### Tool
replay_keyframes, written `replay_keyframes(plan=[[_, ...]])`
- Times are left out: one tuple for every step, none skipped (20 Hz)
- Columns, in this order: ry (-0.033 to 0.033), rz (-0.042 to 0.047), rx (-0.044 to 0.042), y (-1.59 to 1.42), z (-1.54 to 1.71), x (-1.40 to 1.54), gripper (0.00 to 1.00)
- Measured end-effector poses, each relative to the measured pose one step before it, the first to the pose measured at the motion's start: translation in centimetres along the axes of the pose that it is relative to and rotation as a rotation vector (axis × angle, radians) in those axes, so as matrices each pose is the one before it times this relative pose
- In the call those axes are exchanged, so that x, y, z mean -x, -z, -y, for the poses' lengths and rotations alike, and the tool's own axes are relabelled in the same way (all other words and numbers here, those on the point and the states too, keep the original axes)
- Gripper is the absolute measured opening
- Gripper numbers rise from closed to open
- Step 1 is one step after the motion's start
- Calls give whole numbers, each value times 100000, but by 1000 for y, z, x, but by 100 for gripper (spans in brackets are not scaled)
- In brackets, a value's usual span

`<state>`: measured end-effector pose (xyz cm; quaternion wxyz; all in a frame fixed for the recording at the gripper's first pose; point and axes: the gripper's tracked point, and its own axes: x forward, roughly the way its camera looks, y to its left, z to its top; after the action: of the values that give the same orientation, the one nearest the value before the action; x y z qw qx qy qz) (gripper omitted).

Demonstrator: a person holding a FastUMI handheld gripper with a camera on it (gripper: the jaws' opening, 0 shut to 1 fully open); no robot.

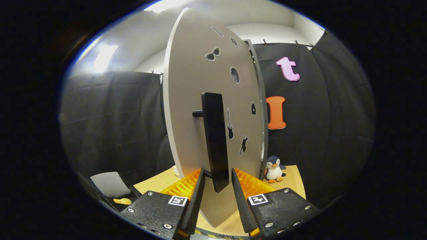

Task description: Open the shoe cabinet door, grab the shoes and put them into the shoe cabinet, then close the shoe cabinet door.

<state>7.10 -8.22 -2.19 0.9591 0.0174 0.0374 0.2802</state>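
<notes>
The pale shoe cabinet door (196, 83) stands swung out toward me, with small dark stickers on its face. Its black vertical bar handle (213, 133) runs down the middle of the door. My gripper (217, 171) is closed around the lower end of that handle, one finger on each side and both close against it. Low to the left of the fingers lies a small yellow object (122, 201), possibly a shoe; too little of it shows to be sure. The cabinet's inside is hidden behind the door.
A penguin plush toy (274, 169) sits on the wooden surface (292, 178) just right of the door's hinge edge. A light grey panel (108, 183) stands low on the left, beside the yellow object. Black cloth walls close in behind and on both sides.
</notes>
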Motion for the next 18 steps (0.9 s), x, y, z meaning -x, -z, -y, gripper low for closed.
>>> replay_keyframes(plan=[[-776, 85, 257, 22, -248, -270, 52], [-1194, -259, 148, 80, -330, -270, 53], [-1085, 87, 193, -72, -381, -290, 53], [-990, -15, 339, -30, -244, -355, 54], [-1040, 120, 217, -18, -280, -431, 54], [-939, 191, 21, -88, -365, -316, 55], [-1068, 41, 246, -92, -330, -414, 56], [-920, 98, -173, 10, -359, -376, 57], [-847, -337, -13, 85, -324, -475, 58], [-359, -450, -383, -158, -192, -421, 61], [-105, -471, 54, 76, -112, -501, 65], [-355, 253, 636, -224, -224, -530, 68], [-391, 218, 163, -216, -193, -580, 71], [-631, -275, -371, 219, -412, -571, 73], [-410, 8, -810, 53, -390, -654, 75], [-409, -160, -349, 23, -250, -734, 75], [-509, 164, -491, -115, -384, -714, 76], [-302, -160, 126, 46, -448, -755, 77]])
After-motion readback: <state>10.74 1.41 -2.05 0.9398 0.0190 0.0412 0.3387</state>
